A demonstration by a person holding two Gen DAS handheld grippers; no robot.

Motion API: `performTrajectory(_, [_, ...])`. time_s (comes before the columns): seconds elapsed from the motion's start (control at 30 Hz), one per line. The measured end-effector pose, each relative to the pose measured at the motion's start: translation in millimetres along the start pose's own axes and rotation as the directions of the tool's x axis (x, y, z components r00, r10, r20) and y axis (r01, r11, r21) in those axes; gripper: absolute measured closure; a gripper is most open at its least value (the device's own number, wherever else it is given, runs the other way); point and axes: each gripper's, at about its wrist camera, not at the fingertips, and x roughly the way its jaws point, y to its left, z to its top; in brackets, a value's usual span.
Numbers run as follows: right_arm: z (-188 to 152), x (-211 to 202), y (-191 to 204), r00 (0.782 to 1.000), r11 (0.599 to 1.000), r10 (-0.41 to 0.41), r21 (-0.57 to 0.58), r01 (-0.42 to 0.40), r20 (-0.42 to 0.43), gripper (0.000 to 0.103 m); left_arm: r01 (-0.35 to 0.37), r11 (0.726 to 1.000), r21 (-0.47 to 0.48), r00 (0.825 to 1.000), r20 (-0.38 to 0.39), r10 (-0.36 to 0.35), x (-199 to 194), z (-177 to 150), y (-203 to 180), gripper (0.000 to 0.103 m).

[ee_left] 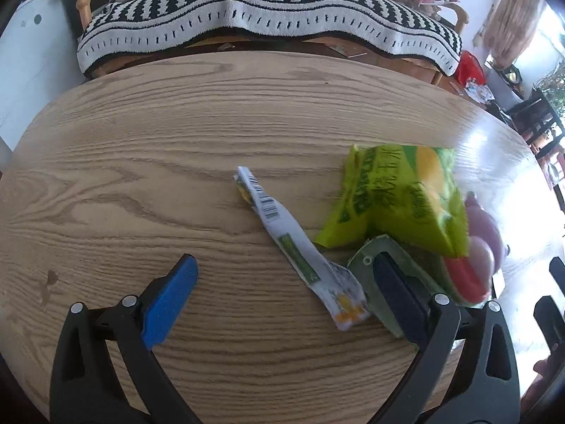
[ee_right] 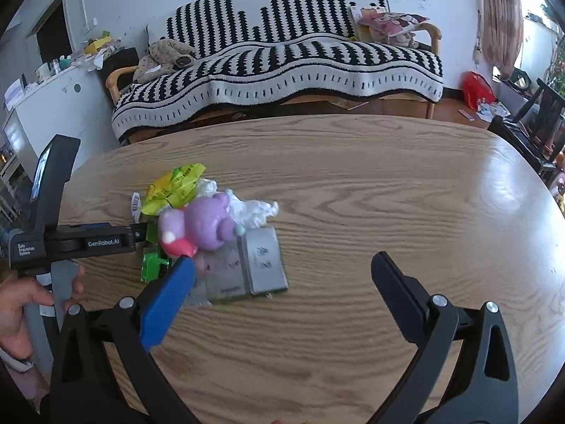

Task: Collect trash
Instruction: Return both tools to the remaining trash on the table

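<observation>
Readable markings: two on left gripper body, little else.

"GenRobot.AI" in white on black bar of left gripper (ee_right: 141,235), at left of right wrist view; "Data Acquisition System" in small white print on its near-left block. Barcode printed on white wrapper strip (ee_left: 300,243), digits too small to read. Green snack bag (ee_left: 399,198) bearing dark characters, blurred, not legible. Grey flat pack (ee_right: 247,265) with faint dark marks, unreadable.

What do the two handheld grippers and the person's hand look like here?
Each gripper, left gripper and right gripper, has black plastic arms with silver rivets and triangular cutouts, one bright blue finger pad and one dark one. The left one's body reads "GenRobot.AI" in white and has a grey handle. The bare hand shows no sleeve.
</observation>
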Motion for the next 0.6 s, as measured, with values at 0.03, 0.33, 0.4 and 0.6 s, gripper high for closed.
performTrajectory(0.03, [2,3,3,1.0,1.0,0.003,-0.007,-0.003,0.001,0.006,-0.004,1.0,0.004,1.0,-0.004,0.004,0,0,4,0.006])
performTrajectory(0.33, [7,23,22,1.0,1.0,0.028,-0.013,-0.028,-0.007,0.006,-0.014,1.0,-0.013,1.0,-0.003,0.013,-8,-2,41,0.006])
performTrajectory(0.4, [8,26,24,1.0,0.999,0.029,-0.018,-0.029,-0.008,0.006,-0.009,1.0,-0.014,1.0,0.003,0.009,-11,0,45,0.006])
performTrajectory(0.6, [10,28,27,1.0,1.0,0.023,-0.019,-0.023,-0.007,0.006,0.047,0.998,-0.045,0.999,0.026,-0.046,-20,1,51,0.006])
